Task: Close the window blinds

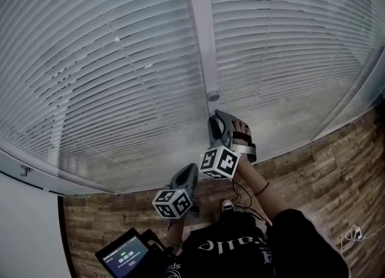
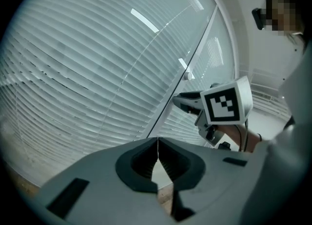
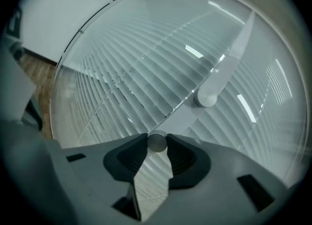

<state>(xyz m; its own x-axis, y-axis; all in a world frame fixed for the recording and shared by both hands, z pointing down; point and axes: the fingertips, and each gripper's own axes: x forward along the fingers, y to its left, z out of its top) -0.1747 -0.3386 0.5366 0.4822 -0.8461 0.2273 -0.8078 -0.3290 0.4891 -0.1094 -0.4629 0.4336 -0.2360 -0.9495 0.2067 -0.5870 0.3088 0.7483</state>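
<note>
White slatted blinds [image 1: 120,72] cover the whole window, their slats slightly apart. A white wand with a round knob [image 1: 213,95] hangs down between the two blind panels; the same knob [image 3: 206,97] shows in the right gripper view. My right gripper [image 1: 215,118] is just under that knob, and its jaws are shut on the small round grey end [image 3: 157,142] of a thin clear rod that runs up along the blinds. My left gripper [image 1: 187,174] is lower and to the left, away from the blinds. It is shut [image 2: 157,147] with nothing between its jaws.
Wooden plank floor [image 1: 337,150] runs along below the window. A small device with a lit screen [image 1: 123,256] is at the person's left side. A white wall [image 1: 27,228] borders the window's lower left. A cable [image 1: 355,234] lies on the floor at right.
</note>
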